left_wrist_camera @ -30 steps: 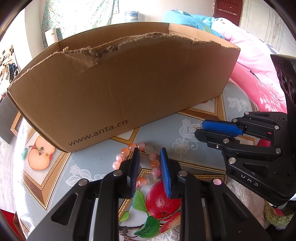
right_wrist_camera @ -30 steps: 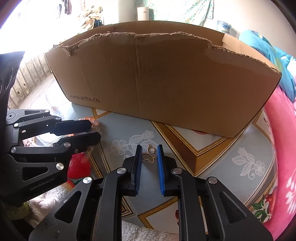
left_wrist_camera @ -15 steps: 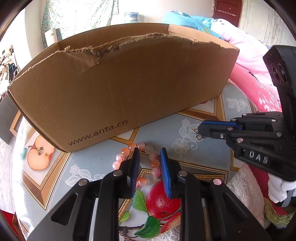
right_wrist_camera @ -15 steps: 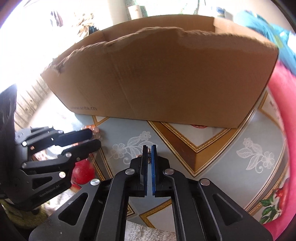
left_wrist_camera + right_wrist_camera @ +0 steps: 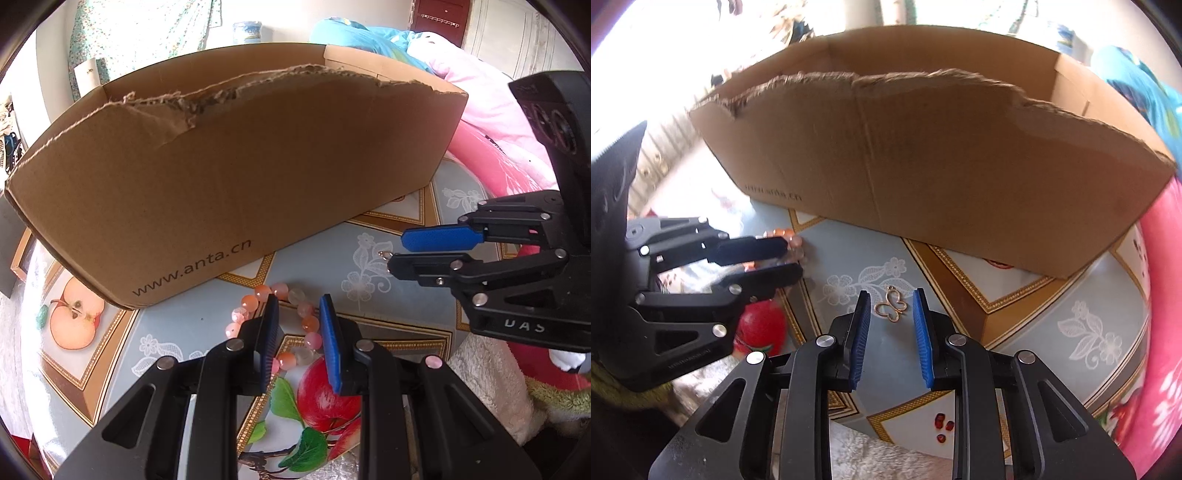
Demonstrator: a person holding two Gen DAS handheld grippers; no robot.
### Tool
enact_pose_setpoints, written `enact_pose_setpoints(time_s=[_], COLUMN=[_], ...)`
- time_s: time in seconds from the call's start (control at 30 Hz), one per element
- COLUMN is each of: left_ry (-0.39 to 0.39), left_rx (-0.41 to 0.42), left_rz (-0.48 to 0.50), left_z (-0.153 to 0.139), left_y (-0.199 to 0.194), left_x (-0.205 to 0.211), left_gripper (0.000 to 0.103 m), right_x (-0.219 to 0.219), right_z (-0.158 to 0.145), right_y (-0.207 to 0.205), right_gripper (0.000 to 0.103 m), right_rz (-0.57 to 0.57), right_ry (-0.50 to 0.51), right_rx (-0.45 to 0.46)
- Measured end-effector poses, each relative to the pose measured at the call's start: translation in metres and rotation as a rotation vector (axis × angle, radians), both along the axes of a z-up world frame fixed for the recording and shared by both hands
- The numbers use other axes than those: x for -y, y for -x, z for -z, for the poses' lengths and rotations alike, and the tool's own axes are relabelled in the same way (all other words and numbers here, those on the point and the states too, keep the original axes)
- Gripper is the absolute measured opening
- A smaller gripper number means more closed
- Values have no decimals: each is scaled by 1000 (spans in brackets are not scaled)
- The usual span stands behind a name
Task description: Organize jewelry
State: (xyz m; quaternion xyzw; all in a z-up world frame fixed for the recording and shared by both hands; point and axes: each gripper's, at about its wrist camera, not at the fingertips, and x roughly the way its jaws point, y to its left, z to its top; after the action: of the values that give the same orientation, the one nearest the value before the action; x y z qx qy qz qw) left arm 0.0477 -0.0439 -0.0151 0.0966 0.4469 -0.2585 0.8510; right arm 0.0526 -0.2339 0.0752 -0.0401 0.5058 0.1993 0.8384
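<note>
Lying flat on the tablecloth (image 5: 1052,314) before the box (image 5: 923,166), a thin pendant (image 5: 891,306) is framed by the parted right gripper (image 5: 891,332); it may be missed. The left gripper (image 5: 297,343), also parted, straddles a bracelet (image 5: 280,321).

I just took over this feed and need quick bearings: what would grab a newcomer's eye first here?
The big torn-edged brown cardboard box fills the back of the patterned fruit-print tablecloth. In front of it, a small gold butterfly-shaped pendant lies on the cloth between the open fingers of the right gripper. To its left, a bracelet of pink and orange beads lies under the open left gripper.
</note>
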Motion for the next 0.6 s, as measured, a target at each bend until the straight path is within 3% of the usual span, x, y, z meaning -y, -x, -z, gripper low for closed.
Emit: enact_pose_setpoints(time_s=[0.17,0.27,0.37,0.6], left_ry=[21,32,39,49], left_rx=[-9,-17,-22,-30], left_rz=[16,26,35,58], left_z=[1,1,1,0], left_y=[-1,-2,-4,-6], left_x=[-3,-6,-9,-15], left_gripper=[22,22,22,22], right_x=[-16,-24,-30,-22], right_z=[-1,-4,-6,-8], right_y=[2,2,1,-6], right_gripper=[23,15,14,14], right_rz=[-84,-116,-122,-64], right_ry=[88,111,125,20], right_rx=[-18,-45,-68,-145])
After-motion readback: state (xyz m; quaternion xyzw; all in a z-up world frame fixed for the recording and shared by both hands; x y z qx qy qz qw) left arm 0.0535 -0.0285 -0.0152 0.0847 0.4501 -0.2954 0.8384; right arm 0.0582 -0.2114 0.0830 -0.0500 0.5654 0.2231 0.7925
